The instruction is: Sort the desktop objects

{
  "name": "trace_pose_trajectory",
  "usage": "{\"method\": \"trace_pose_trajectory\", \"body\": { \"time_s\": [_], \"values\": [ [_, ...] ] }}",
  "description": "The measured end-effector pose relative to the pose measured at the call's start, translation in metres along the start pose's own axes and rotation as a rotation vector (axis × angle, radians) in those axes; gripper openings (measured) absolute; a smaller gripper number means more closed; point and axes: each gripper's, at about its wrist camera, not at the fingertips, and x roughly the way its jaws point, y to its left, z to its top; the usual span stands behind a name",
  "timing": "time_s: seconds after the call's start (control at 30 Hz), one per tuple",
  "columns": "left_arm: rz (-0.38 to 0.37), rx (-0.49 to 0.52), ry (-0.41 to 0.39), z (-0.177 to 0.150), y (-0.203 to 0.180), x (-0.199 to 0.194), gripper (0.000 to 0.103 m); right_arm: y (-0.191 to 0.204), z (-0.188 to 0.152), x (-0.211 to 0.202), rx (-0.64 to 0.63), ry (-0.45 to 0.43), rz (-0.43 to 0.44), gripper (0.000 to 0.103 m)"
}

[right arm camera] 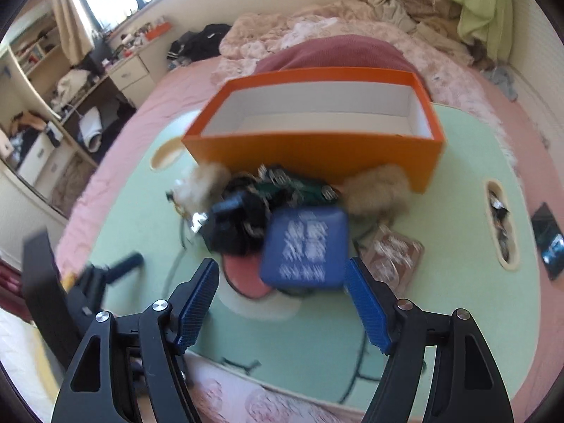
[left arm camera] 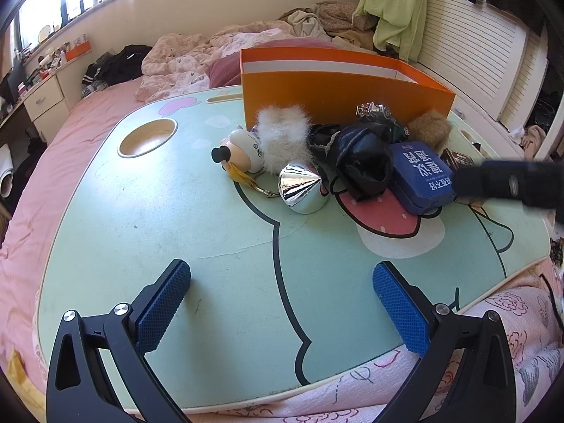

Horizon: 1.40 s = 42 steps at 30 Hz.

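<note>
The blue pouch [right arm camera: 305, 246] lies at the near edge of the heap, low of centre in the right wrist view, a soft square zip case with white printed characters, resting partly on the pink strawberry print of the bench [right arm camera: 465, 162]. It looks like the next thing to be sorted: the right hand-held gripper [right arm camera: 282, 278] has its blue pads spread apart, one on each side of the pouch's near corners and apparently not yet pressing on it, though the blur leaves that uncertain.

Behind and left of the pouch sits a crumpled black bag [left arm camera: 363, 157], then a silver cone [left arm camera: 301, 185], a small figurine keychain [left arm camera: 241, 153] and a white fur pompom [left arm camera: 282, 137]; a brown fur pompom [right arm camera: 379, 188] and a brown packet [right arm camera: 393, 259] lie to its right. All crowd against the front wall of the open orange box [right arm camera: 317, 155], presumably the bin, empty as far as its white inside shows.

The left hand-held gripper [left arm camera: 282, 303], at the bottom of its view, hovers with pads wide apart over bare bench, holding nothing.
</note>
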Motion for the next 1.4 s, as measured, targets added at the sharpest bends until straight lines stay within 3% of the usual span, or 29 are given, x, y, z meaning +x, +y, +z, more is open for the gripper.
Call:
{"method": "trace_pose_trajectory", "body": {
  "time_s": [0.1, 0.2, 0.33, 0.37, 1.4],
  "values": [
    [0.0, 0.0, 0.0, 0.0, 0.0, 0.0, 0.103, -0.005, -0.028, 0.0, -0.016, -0.04, -0.118, 0.074],
    [0.0, 0.0, 0.0, 0.0, 0.0, 0.0, 0.103, -0.022, -0.041, 0.013, 0.004, 0.012, -0.141, 0.075],
    [0.004, -0.001, 0.001, 0.0, 0.001, 0.0, 0.103, -0.027, -0.043, 0.021, -0.012, 0.0, -0.191, 0.102],
    [0.005, -0.001, 0.001, 0.0, 0.001, 0.0, 0.103, -0.024, -0.042, 0.024, -0.03, 0.006, -0.188, 0.103],
    [0.005, -0.003, 0.004, 0.0, 0.001, 0.0, 0.103, -0.022, -0.042, 0.026, -0.021, 0.0, -0.196, 0.103]
  ]
}}
